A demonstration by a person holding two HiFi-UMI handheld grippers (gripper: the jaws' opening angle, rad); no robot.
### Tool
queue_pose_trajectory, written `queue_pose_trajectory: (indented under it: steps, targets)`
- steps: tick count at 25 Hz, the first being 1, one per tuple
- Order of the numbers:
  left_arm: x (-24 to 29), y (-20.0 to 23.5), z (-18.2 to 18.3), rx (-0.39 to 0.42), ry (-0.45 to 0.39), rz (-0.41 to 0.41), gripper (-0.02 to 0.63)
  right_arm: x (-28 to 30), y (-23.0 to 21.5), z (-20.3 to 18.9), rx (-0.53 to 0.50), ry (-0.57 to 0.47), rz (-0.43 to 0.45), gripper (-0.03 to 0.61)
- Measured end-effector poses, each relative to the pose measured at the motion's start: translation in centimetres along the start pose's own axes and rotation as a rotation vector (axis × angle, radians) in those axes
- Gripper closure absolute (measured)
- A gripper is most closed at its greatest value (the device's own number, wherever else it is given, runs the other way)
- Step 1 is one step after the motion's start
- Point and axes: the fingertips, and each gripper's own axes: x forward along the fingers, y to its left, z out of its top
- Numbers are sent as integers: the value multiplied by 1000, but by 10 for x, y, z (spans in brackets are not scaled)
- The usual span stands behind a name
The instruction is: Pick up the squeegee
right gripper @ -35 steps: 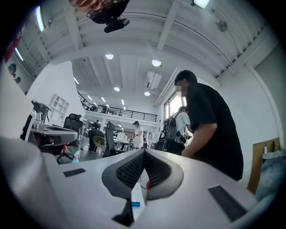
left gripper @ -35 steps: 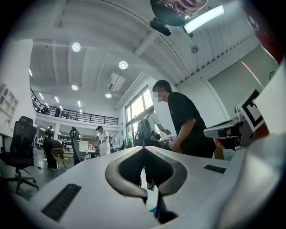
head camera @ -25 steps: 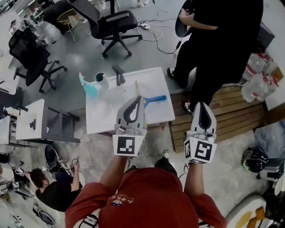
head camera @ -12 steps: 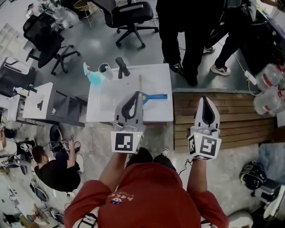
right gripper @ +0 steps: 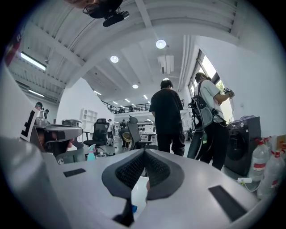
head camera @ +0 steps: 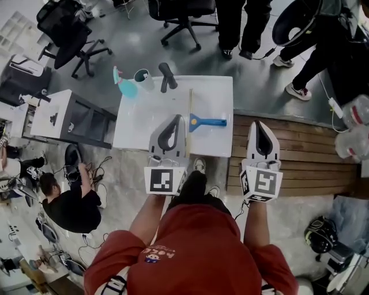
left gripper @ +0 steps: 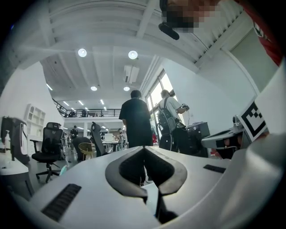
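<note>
The squeegee lies flat on the white table [head camera: 144, 124], its blue handle [head camera: 209, 121] pointing right and its long pale blade [head camera: 189, 115] running front to back. My left gripper [head camera: 177, 117] hovers over the table's near edge, just left of the blade, jaws shut and empty [left gripper: 144, 147]. My right gripper [head camera: 259, 123] is held off the table's right side, above the wooden decking, also shut and empty [right gripper: 144, 151]. A sliver of the blue handle [right gripper: 133, 208] shows below the right jaws.
A turquoise spray bottle [head camera: 124, 86], a cup [head camera: 142, 76] and a black tool [head camera: 167, 75] stand at the table's far edge. Wooden decking [head camera: 300, 150] lies right, a white side unit [head camera: 57, 115] left. People [head camera: 242, 23] and office chairs [head camera: 184, 14] stand beyond; a person [head camera: 63, 201] sits at lower left.
Both grippers have sunk and drawn toward the table's near side, still shut. The head view has shifted, so the table sits higher in the picture. The squeegee has not moved on the table.
</note>
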Motion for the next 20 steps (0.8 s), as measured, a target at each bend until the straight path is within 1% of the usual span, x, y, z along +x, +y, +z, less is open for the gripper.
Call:
queue_pose_trajectory:
  steps: [7, 11, 14, 20]
  targets:
    - [27, 36, -35, -66, 17, 23, 597, 52, 31, -29, -55, 83, 67, 571]
    - [46, 55, -66, -90, 61, 22, 597, 81, 43, -48, -62, 119, 98, 571]
    - [60, 65, -91, -99, 86, 12, 597, 103, 53, -68, -70, 168, 131, 571]
    - [83, 84, -139, -119, 152, 4, 597, 141, 78, -105, -97, 229, 263, 569]
